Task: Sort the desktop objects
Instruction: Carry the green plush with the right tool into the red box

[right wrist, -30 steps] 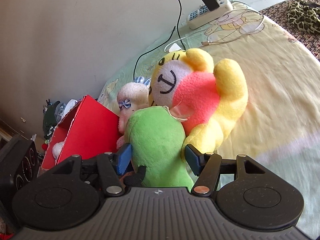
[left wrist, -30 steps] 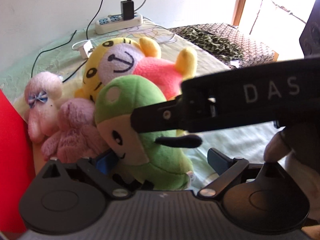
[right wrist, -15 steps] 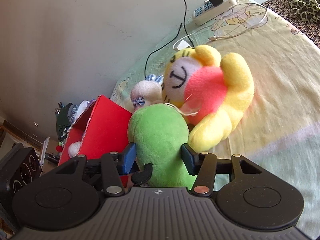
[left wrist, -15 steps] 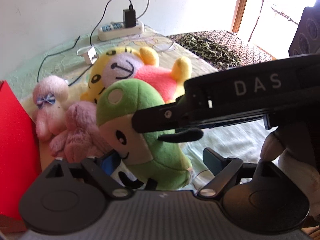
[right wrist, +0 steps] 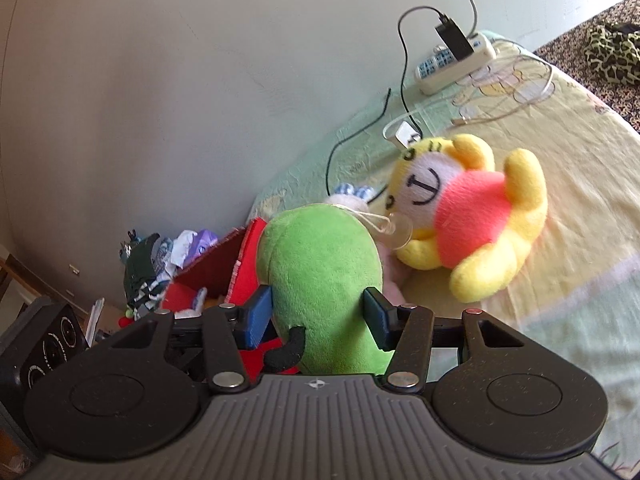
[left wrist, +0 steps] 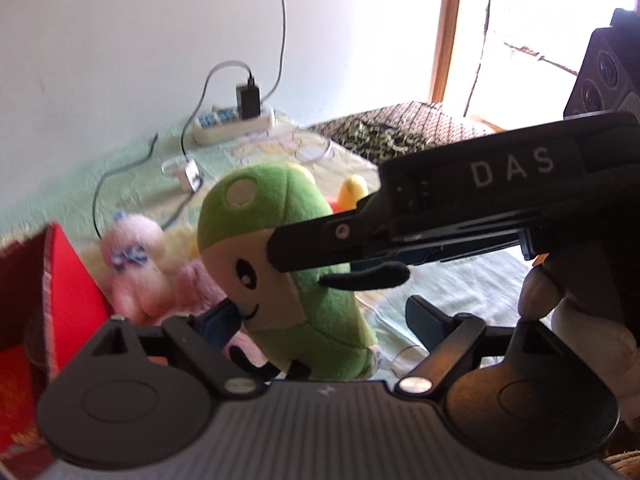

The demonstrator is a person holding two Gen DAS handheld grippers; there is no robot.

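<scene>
- The right tongs are clenched on the green plush toy, lifted beside the red box.
- It looks light and squashy; the mid-body hold seems sound.
- The left tongs hang released nearby.
- The box's inside is mostly hidden; the pink plush is blurred.

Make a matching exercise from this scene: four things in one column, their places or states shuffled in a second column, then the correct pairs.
Things:
1. green plush toy
2. yellow and pink plush toy
3. white power strip
4. red box

Places or states:
A. lying on the yellow sheet
B. by the wall, with a black charger plugged in
C. held between the right gripper's fingers
D. standing open at the left edge

Pairs: 1-C, 2-A, 3-B, 4-D
</scene>
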